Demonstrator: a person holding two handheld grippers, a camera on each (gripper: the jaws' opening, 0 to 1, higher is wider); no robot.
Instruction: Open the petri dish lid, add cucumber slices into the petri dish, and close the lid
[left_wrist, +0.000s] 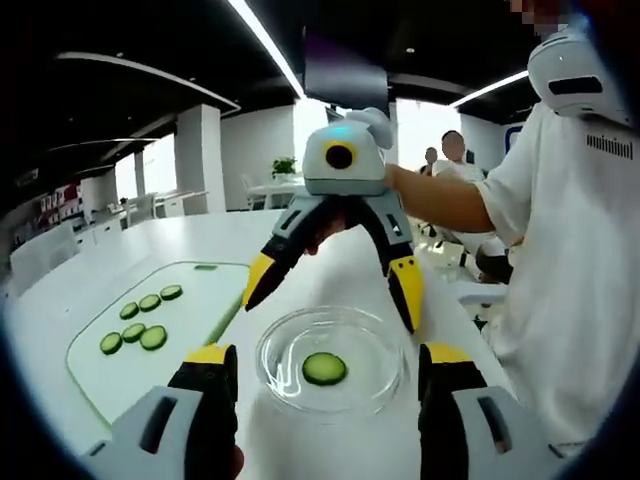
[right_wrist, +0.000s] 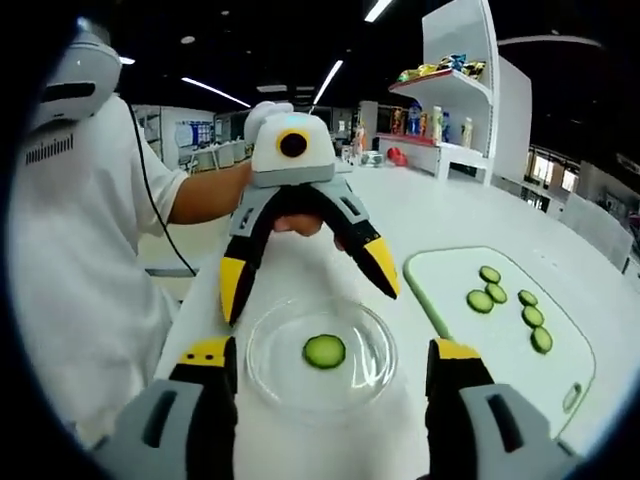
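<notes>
The petri dish (left_wrist: 332, 362) sits open on the white table (left_wrist: 120, 260), with one cucumber slice (left_wrist: 325, 368) lying flat near its middle. Beside the dish lies a pale green cutting board (left_wrist: 160, 335) carrying five more slices (left_wrist: 140, 325). No lid can be made out near the dish.

The left gripper (right_wrist: 305, 280) and the right gripper (left_wrist: 335, 290) face each other across the dish, each hovering just above its far rim. Both have their yellow-tipped jaws spread wide and hold nothing.

The step in hand looks like fetching another slice. One gripper would do well to approach the board low, straddle a single slice edge-on, and close gently so the wet disc does not slip or bruise, then release it low inside the dish beside the first slice
</notes>
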